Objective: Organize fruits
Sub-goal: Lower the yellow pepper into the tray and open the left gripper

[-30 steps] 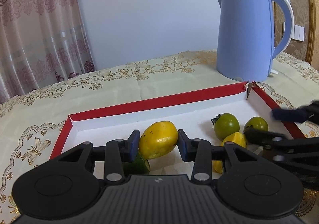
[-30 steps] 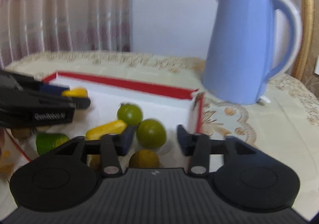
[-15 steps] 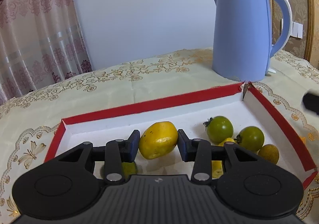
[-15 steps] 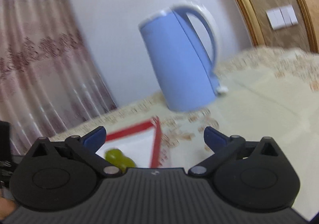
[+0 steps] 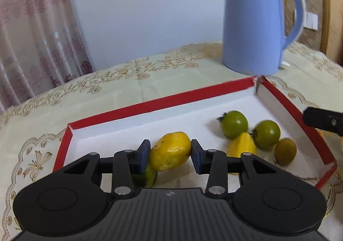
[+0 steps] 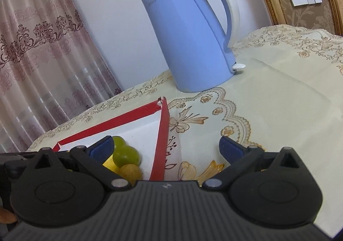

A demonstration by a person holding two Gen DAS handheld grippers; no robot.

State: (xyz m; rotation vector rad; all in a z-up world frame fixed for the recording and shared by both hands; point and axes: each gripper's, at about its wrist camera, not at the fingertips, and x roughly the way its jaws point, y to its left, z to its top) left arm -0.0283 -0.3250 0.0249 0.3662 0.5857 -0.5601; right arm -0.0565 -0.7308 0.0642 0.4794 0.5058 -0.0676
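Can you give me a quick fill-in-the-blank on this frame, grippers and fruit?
1. The left gripper is shut on a ____ fruit.
2. The right gripper is ____, with nothing between its pads.
3. The tray has a ____ rim.
4. Behind the tray stands a blue ____.

Missing words: yellow; open; red; kettle

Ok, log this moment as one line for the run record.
left gripper: shut on oval yellow fruit | right gripper: jaws just opened, holding nothing | red-rimmed white tray: fruits inside
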